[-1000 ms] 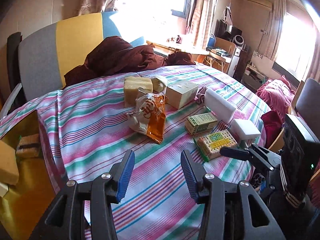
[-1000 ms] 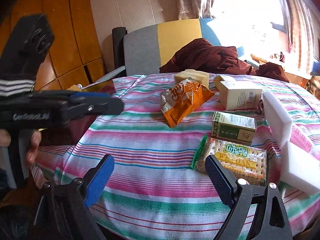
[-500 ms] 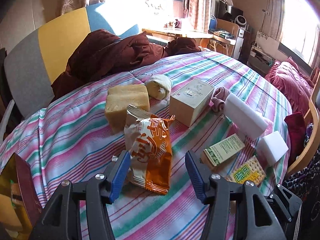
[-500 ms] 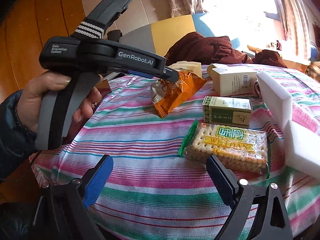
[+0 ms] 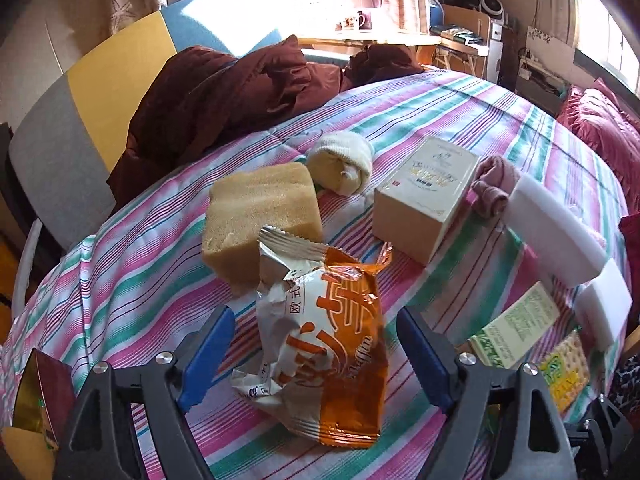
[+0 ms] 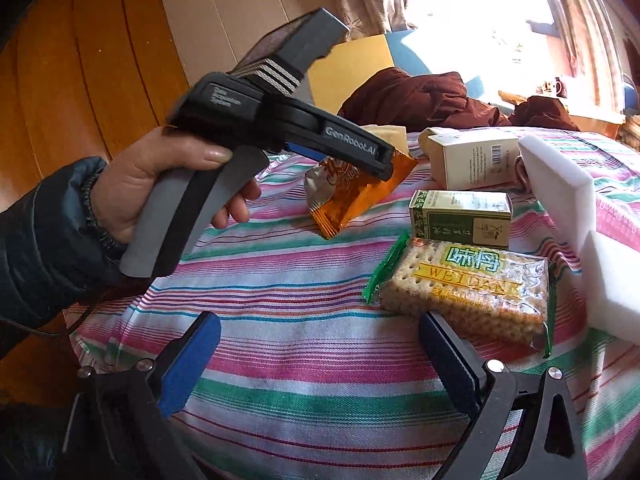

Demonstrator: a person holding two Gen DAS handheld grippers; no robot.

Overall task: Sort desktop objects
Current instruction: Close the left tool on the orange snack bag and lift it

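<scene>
An orange and silver snack packet (image 5: pixel 324 344) lies on the striped tablecloth (image 5: pixel 120 280). My left gripper (image 5: pixel 316 356) is open, a blue pad on each side of the packet, not touching it. Behind it sit a yellow sponge (image 5: pixel 260 216), a rolled cream sock (image 5: pixel 344 164) and a beige box (image 5: pixel 428 196). In the right wrist view my right gripper (image 6: pixel 320 356) is open above bare cloth, its right pad beside a cracker pack (image 6: pixel 468 284). A green box (image 6: pixel 460 218) lies behind that pack. The left gripper (image 6: pixel 390 164), held in a hand (image 6: pixel 160 176), reaches the snack packet (image 6: pixel 352 196).
White foam blocks (image 5: pixel 556 232) and a pink sock (image 5: pixel 494 184) lie at the table's right side. A dark red jacket (image 5: pixel 224 96) is draped over the grey, yellow and blue chair (image 5: pixel 104 76) behind the table. A gold and red box (image 5: pixel 40 392) stands at the left.
My left gripper has moved forward over the table until its open pads flank the snack packet. My right gripper has edged closer to the cracker pack and stays open.
</scene>
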